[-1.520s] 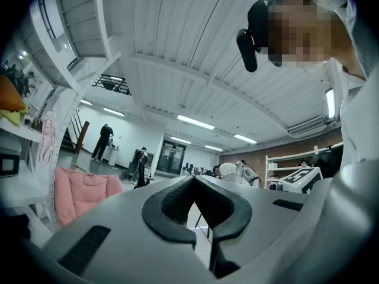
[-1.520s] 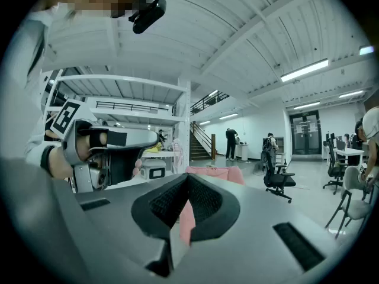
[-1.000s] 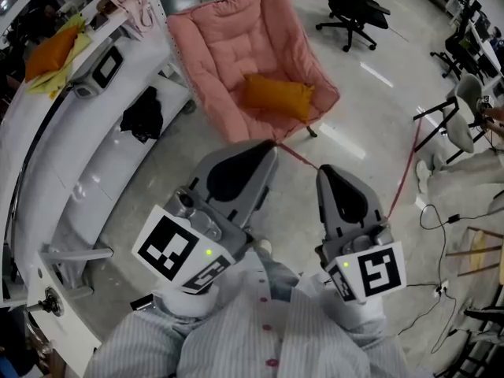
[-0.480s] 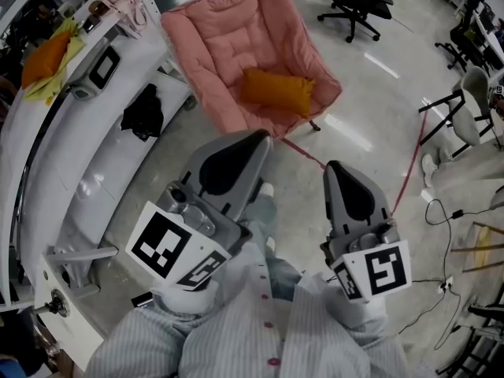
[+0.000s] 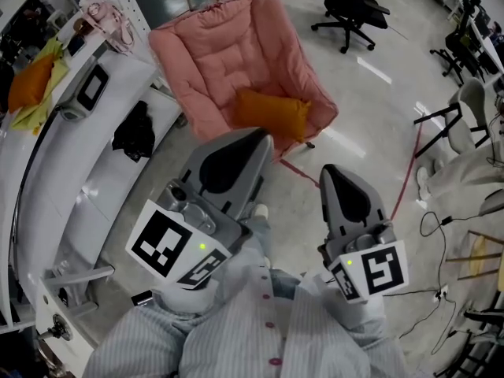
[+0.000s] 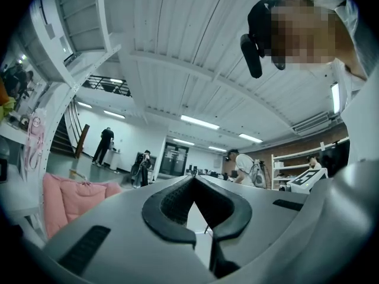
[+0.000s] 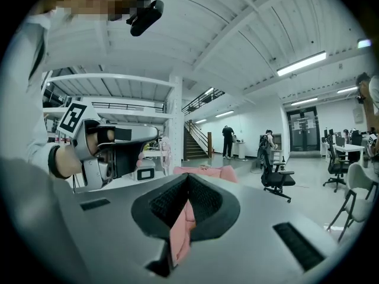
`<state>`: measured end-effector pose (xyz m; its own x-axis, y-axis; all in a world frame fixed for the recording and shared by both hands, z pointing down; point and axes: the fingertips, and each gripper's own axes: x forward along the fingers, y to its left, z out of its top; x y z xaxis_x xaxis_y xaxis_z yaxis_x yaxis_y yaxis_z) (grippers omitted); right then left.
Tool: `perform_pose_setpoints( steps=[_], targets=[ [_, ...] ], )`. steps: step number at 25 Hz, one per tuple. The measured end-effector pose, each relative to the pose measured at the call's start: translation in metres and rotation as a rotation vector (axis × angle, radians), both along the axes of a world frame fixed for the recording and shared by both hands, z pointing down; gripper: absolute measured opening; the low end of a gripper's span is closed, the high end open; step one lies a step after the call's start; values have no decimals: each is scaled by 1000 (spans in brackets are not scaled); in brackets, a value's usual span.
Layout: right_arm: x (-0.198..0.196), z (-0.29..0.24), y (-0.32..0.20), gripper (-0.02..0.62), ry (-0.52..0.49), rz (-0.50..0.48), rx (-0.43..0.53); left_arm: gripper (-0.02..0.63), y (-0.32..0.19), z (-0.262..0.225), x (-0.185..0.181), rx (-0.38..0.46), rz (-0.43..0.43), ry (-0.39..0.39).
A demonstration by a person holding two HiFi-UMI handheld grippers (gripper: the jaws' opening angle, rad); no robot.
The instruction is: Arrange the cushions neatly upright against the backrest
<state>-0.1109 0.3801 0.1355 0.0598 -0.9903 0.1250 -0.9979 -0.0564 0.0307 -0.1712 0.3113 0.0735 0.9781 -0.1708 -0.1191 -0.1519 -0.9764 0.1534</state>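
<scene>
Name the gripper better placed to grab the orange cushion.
Probably left: the left gripper shows nearest the orange cushion in the head view; the right gripper sits farther back. Both are shut.

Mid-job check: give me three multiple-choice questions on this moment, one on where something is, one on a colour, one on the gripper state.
1. Where does the orange cushion ahead of the grippers lie?
A on the bare floor
B on the seat of the padded chair
C on a black office chair

2. What colour is that padded chair?
A pink
B blue
C green

3. How do the left gripper and right gripper stand?
A both wide open
B both shut and empty
C right shut on the cushion

Answers:
1. B, the cushion rests flat on the seat, beyond both grippers.
2. A, its quilted padding is pink.
3. B, each gripper view shows the jaw tips meeting with nothing held.
</scene>
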Motion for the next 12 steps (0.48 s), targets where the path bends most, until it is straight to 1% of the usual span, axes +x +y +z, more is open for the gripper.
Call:
perform_pose_setpoints(
  steps=[6,12],
  targets=[
    [34,-5,-68,12,7,-7,-8,11,-72,-6,34,-1,-10,14],
    [60,-1,-135,12,11,-2,-18,11,-136,-2,54,-7,-14,12]
  ],
)
